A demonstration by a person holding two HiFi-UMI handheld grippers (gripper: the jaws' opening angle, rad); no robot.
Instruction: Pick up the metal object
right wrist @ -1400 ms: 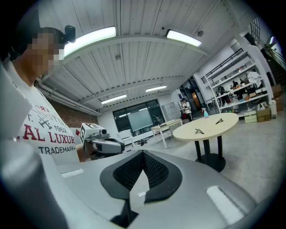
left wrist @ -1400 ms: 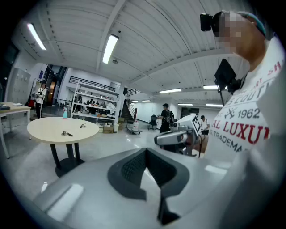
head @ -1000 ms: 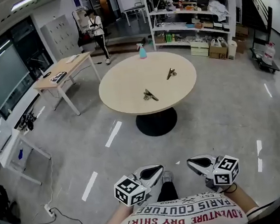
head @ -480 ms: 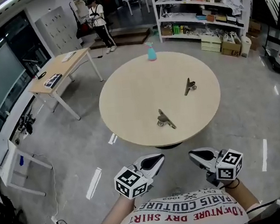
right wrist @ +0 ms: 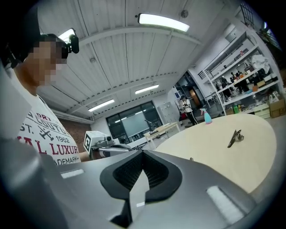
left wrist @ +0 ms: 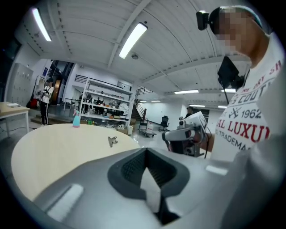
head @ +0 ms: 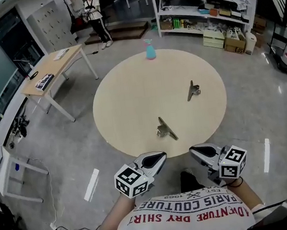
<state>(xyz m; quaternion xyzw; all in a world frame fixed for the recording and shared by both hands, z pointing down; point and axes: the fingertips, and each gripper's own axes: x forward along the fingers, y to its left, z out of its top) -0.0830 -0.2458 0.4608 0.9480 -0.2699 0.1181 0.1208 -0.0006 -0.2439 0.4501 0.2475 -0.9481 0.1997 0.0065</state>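
**Metal clips, two on table: approach not yet made**

Head view. The near clip [head: 165,129] lies on the round table [head: 126,98], close to the edge nearest the holder. The far clip [head: 193,90] lies well apart from it, toward the right rim. A bottle [head: 150,50] stands at the far edge. The left gripper [head: 154,160] and right gripper [head: 200,151] hang side by side just off the table edge, both short of the near clip.

Left gripper view. The jaws are pressed together with nothing between them. What is probably the far clip [left wrist: 112,141] shows beyond them. The near clip is not seen, likely hidden behind the jaws.

Right gripper view. The jaws are likewise closed and empty. The far clip [right wrist: 234,138] lies off to the right on the tabletop.

Handling note, as judgement. The near clip is the easier target for either gripper. Part the jaws before descending, then turn the gripper so they straddle the clip's raised handles across its narrow width. Come down low, since the clip sits flat and may skate on the smooth top if nudged.
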